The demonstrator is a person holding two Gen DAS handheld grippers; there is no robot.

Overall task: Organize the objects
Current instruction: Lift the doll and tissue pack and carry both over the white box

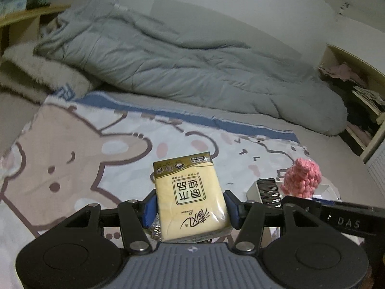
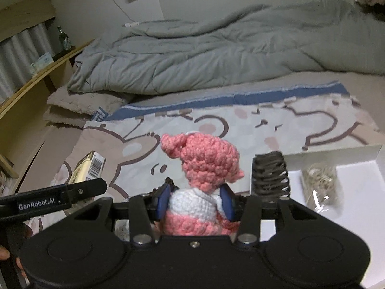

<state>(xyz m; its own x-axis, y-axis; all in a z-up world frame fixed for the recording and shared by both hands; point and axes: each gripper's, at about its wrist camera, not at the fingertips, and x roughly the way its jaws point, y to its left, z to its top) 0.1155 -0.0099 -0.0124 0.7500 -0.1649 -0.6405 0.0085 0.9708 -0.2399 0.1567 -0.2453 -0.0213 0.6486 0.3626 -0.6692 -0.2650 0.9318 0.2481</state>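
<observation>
Up close in the left wrist view, the left gripper (image 1: 190, 204) pinches a yellow tissue pack (image 1: 191, 198) at lower centre, above a cartoon blanket (image 1: 96, 144). Next, in the right wrist view, the right gripper (image 2: 195, 201) squeezes a pink crochet doll (image 2: 199, 180) at centre; a white box (image 2: 356, 192) sits lower right.

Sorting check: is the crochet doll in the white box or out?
Out: the right gripper holds the crochet doll beside the white box.
</observation>
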